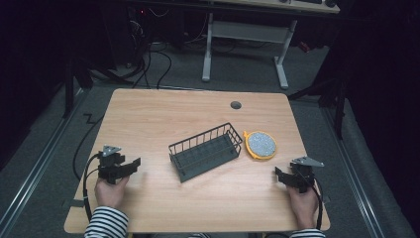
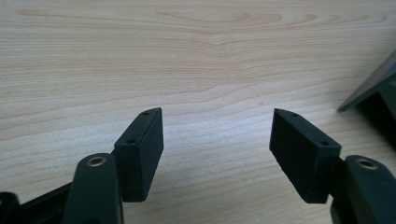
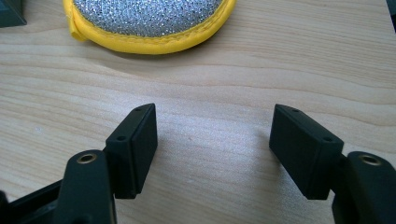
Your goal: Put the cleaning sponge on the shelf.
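A dark wire basket (image 1: 205,151) stands slanted in the middle of the wooden table (image 1: 198,109). Just right of it lies a round silver scouring pad with a yellow rim (image 1: 261,145). My left gripper (image 1: 132,164) rests low at the table's left front, pointing toward the basket, jaws open over bare wood (image 2: 217,140). A corner of the basket (image 2: 373,88) shows at that view's right edge. My right gripper (image 1: 279,174) sits at the right front, below the pad, open with nothing between its jaws (image 3: 215,140). The pad (image 3: 149,18) lies just ahead of it.
A round cable hole (image 1: 236,105) sits near the table's far edge. Beyond the table stands a white desk frame (image 1: 245,34), with cables on the floor (image 1: 148,64). Both hands rest near the table's front edge.
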Available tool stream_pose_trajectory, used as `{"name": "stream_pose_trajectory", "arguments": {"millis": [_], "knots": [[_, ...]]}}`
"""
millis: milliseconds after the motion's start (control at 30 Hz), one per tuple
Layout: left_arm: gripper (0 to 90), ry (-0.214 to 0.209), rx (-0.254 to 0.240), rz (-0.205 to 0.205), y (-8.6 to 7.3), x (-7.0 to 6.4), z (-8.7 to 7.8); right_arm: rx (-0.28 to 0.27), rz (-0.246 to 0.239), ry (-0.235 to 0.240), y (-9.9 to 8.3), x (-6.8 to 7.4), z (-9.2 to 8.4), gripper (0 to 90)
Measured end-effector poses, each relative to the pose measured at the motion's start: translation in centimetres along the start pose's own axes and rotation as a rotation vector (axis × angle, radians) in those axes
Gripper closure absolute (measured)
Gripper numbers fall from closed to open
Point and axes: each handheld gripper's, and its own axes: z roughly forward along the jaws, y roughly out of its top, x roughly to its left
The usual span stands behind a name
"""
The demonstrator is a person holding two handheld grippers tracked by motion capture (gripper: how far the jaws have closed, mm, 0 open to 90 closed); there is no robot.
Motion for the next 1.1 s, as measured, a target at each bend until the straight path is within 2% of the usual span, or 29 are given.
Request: {"name": "stream_pose_trajectory", "arguments": {"millis": [267, 533, 633, 700, 767, 900, 967, 1067, 1100], "knots": [[35.1, 0.043, 0.010, 0.032, -0.1, 0.0, 1.7, 0.001, -0.006, 0.004, 0.0, 0.0, 0.0, 32.4], [35.1, 0.066, 0.010, 0.042, -0.1, -0.1, 2.1, 0.000, -0.011, 0.011, 0.0, 0.0, 0.0, 32.4], [34.9, 0.080, 0.017, 0.057, -0.1, -0.1, 2.3, 0.000, -0.006, 0.016, 0.0, -0.1, 0.0, 33.3], [34.8, 0.100, 0.025, 0.086, -0.3, -0.2, 2.5, -0.003, -0.004, 0.024, 0.0, -0.2, 0.0, 33.3], [34.5, 0.114, 0.043, 0.123, -0.6, -0.3, 2.8, -0.005, 0.004, 0.039, 0.0, -0.4, 0.0, 33.6], [33.2, 0.106, 0.021, 0.122, -0.9, -0.3, 2.9, 0.008, 0.016, 0.046, 0.2, -0.6, -0.1, 35.5], [32.9, 0.108, -0.001, 0.122, -1.2, -0.3, 2.9, 0.018, 0.047, 0.079, 0.4, -0.9, -0.2, 35.7], [32.1, 0.107, 0.002, 0.124, -1.2, -0.3, 3.0, 0.036, 0.057, 0.076, 0.6, -0.9, -0.2, 37.1], [31.8, 0.107, 0.002, 0.125, -1.2, -0.3, 3.0, 0.048, 0.078, 0.085, 0.7, -0.9, -0.4, 37.8]]}}
